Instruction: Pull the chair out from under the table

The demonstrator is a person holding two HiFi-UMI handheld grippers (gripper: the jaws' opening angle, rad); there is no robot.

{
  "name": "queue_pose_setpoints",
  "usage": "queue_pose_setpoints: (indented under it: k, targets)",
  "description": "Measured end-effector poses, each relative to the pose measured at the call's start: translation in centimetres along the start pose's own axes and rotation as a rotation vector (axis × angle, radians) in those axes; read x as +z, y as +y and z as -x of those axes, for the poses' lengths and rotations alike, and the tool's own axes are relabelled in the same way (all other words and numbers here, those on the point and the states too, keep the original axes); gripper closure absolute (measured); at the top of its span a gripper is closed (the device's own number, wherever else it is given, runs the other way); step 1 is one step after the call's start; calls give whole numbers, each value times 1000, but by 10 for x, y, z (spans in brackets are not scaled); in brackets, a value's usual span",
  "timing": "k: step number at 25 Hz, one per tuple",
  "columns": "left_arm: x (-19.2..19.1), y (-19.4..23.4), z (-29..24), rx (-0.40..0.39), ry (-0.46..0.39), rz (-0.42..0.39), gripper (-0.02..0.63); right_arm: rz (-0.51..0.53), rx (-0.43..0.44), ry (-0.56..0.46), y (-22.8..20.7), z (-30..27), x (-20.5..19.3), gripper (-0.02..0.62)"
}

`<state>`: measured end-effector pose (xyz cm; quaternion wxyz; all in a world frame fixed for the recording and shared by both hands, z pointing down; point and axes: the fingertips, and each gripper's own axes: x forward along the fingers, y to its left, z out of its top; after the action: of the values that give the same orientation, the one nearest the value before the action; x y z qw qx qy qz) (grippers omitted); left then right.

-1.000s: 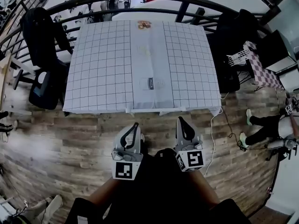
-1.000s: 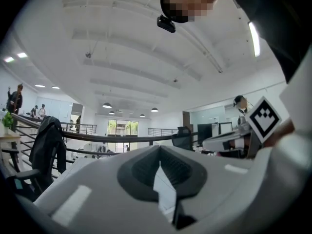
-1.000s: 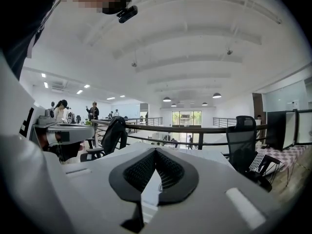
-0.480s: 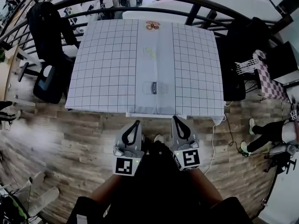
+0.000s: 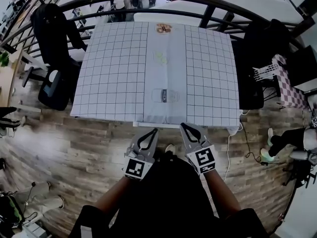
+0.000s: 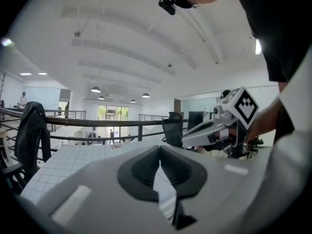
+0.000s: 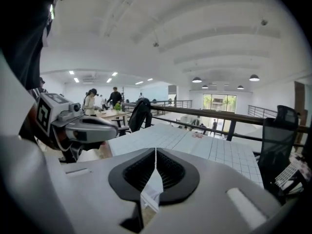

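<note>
Jaws closed and empty on left gripper (image 5: pixel 155 131) and right gripper (image 5: pixel 183 126), tips near front edge of gridded bench (image 5: pixel 114 73); black office chair (image 5: pixel 53 86) stands left of it, second black chair (image 5: pixel 252 86) against its right edge.

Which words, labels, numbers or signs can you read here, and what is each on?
Nothing reads clearly.
Printed label on the tablecloth: too small to read.
Square marker on the left claw: pattern only, no letters.
Square marker on the right claw: pattern only, no letters.
</note>
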<state>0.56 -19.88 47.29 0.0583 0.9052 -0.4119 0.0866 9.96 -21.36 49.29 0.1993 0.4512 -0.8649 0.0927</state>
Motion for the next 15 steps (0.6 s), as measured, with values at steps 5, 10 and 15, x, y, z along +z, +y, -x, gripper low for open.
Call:
queue_pose_setpoints:
  k: [5, 10, 15]
  targets:
    - [-23, 2, -14, -41, 99, -82, 595, 106, 74, 99, 6, -10, -29, 555]
    - [-74, -4, -27, -158, 282, -79, 496, 321, 226, 353, 12, -28, -90, 537]
    - [-116, -12, -37, -293, 430, -159, 457, 470, 271, 466, 1, -42, -131, 526]
